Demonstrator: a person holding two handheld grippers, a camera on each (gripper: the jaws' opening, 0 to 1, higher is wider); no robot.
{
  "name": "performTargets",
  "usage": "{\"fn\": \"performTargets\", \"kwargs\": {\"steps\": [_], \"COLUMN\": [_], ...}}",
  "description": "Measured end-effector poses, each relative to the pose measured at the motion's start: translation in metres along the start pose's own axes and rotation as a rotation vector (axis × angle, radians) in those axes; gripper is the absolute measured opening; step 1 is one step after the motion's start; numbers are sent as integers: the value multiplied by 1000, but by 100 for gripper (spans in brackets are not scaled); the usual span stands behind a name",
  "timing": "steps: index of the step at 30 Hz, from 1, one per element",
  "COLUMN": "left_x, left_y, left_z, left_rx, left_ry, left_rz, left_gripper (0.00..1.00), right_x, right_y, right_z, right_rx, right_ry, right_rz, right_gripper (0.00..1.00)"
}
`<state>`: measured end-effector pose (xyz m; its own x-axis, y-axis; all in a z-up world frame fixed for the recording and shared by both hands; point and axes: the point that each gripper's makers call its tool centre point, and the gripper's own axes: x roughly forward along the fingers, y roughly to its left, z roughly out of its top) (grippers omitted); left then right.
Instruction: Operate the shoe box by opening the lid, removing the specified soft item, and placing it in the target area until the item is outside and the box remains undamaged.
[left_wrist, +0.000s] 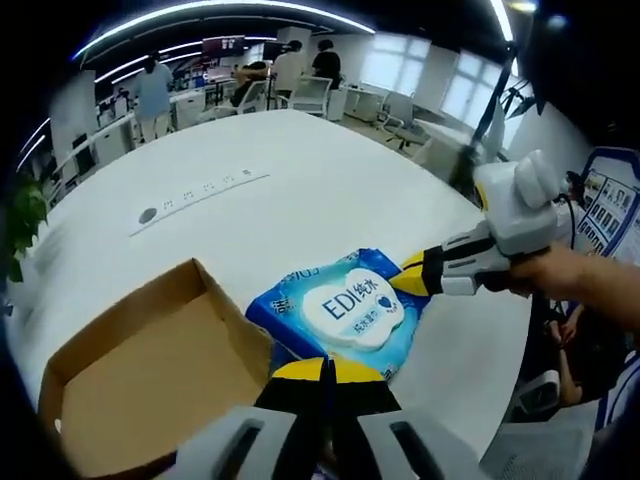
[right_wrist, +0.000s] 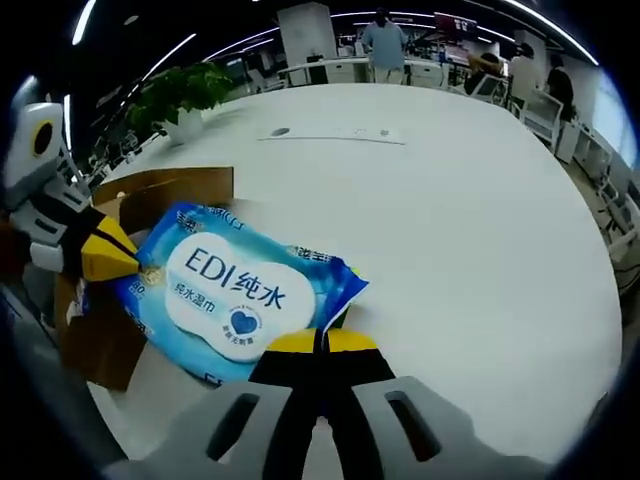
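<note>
The cardboard shoe box (left_wrist: 150, 370) is seen opened on the white worktop (left_wrist: 300, 170), and its brown interior is shown bare in the left gripper view. In the right gripper view, the box (right_wrist: 150, 190) is largely covered by the blue wet-wipe pack (right_wrist: 235, 290).

The pack (left_wrist: 345, 310) is held outside the box, just beside its rim and partly over 1 corner. It is gripped at 2 opposite edges. The fingers of the left gripper (left_wrist: 327, 372) are clenched on the near edge of the pack. The fingers of the right gripper (right_wrist: 322, 343) are clenched on the opposite edge.

In the left gripper view, the right gripper (left_wrist: 410, 278) is shown entering from the right, with the person's hand (left_wrist: 560, 275) behind it. In the right gripper view, the left gripper (right_wrist: 118, 255) is shown at the left, and a potted plant (right_wrist: 185, 95) is seen on the far side of the worktop. A recessed socket strip (left_wrist: 200, 195) is visible in the worktop.
</note>
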<state>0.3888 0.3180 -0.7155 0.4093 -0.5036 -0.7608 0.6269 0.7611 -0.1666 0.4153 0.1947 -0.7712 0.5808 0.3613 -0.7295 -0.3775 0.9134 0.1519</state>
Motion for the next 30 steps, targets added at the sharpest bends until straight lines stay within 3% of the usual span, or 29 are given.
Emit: {"fn": "performTargets", "kwargs": {"steps": [4, 10, 30], "left_x": [-3, -18, -55], "left_y": [2, 5, 13], "left_z": [-1, 4, -8], "left_rx": [27, 56, -1], "left_ry": [-4, -41, -107], "left_rz": [25, 48, 30], "left_gripper": [0, 0, 8], "right_x": [3, 2, -6], "right_y": [-1, 4, 3], "right_z": [-3, -3, 4], "right_rx": [31, -20, -95], "right_ry": [9, 8, -26], "right_rz": [-1, 5, -20], "right_gripper": [0, 0, 2]}}
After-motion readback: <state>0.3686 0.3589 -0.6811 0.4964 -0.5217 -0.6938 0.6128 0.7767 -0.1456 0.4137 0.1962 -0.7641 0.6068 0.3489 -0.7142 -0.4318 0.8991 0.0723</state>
